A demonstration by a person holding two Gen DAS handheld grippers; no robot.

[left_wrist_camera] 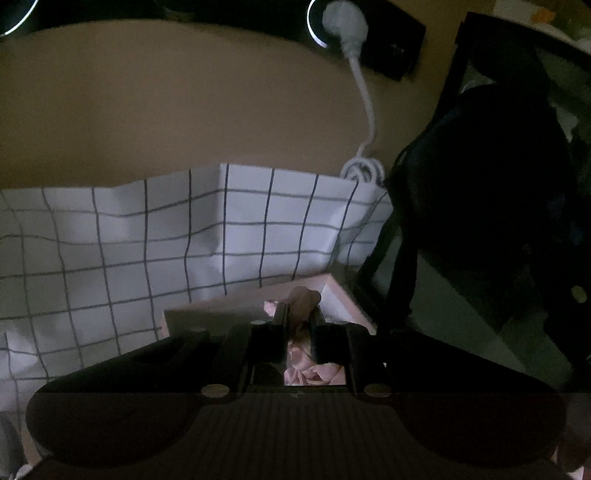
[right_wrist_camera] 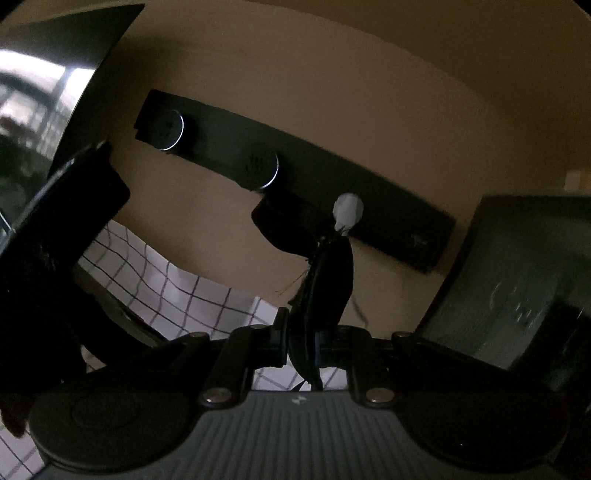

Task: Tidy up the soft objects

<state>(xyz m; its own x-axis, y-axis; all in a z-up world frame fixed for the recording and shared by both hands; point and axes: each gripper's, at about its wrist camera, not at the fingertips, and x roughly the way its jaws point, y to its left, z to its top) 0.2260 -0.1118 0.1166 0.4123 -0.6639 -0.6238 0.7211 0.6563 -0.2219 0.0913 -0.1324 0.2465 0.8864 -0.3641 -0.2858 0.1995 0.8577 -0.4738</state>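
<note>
- Holding: left gripper (left_wrist_camera: 300, 314) has its jaws pressed together on a soft pinkish-brown fabric piece (left_wrist_camera: 301, 300), which pokes up past the fingertips and bunches below them.
- Directly under and just beyond the left fingertips sits a pale pink open box (left_wrist_camera: 334, 291); more pale pink fabric seems to lie inside it, though the dim light hides detail.
- Beyond the box, a white cloth with a dark grid pattern (left_wrist_camera: 147, 236) spreads out; further still, a tan wall with a black socket strip (left_wrist_camera: 391, 48) and a white plug and cord (left_wrist_camera: 345, 18).
- Right gripper (right_wrist_camera: 303, 332) pinches a dark, floppy fabric item (right_wrist_camera: 328, 280) with loose threads; it stands up from the jaws, held aloft, touching nothing else that I can see.
- Past it: same gridded cloth to lower left, socket strip on the wall ahead.
- Judgement: step in hand is depositing the pinkish piece into the box.
- To do well: bring the fingertips inside the box walls before releasing, so the fabric does not drape over the rim; keep the right-hand item clear of the box meanwhile.
- Risk: soft cloth may cling to a pad on release.
</note>
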